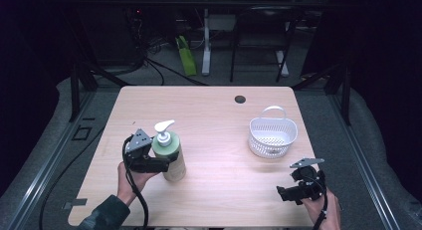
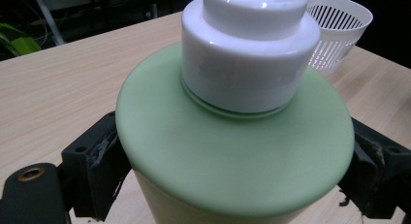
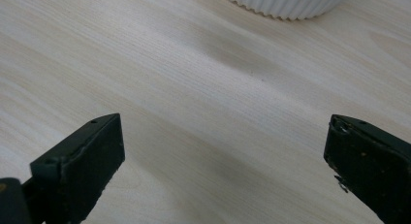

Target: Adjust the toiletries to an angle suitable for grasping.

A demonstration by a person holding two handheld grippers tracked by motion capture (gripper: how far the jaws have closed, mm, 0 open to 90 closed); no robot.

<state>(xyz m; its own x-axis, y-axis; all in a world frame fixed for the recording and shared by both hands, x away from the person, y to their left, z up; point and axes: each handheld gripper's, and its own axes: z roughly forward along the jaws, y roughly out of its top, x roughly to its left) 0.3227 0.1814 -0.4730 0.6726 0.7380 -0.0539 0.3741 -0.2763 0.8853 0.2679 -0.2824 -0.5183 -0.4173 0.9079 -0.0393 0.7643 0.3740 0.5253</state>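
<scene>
A pale green pump bottle [image 1: 175, 169] with a white pump head [image 1: 163, 126] stands upright at the front left of the wooden table [image 1: 214, 115]. My left gripper [image 1: 166, 164] is shut on the bottle just under its shoulder, coming in from the left. In the left gripper view the bottle's green shoulder [image 2: 232, 151] and white collar [image 2: 249, 59] sit between the black jaws, which press against both its sides. My right gripper [image 1: 284, 194] hovers open near the table's front right, with bare wood between its wide-apart jaws [image 3: 223, 170].
A white slotted plastic basket [image 1: 272, 135] with a handle stands at the right of the table, just beyond the right gripper; its wall [image 2: 339, 30] and base [image 3: 286, 3] also show. A dark round hole [image 1: 240, 99] marks the table's far side.
</scene>
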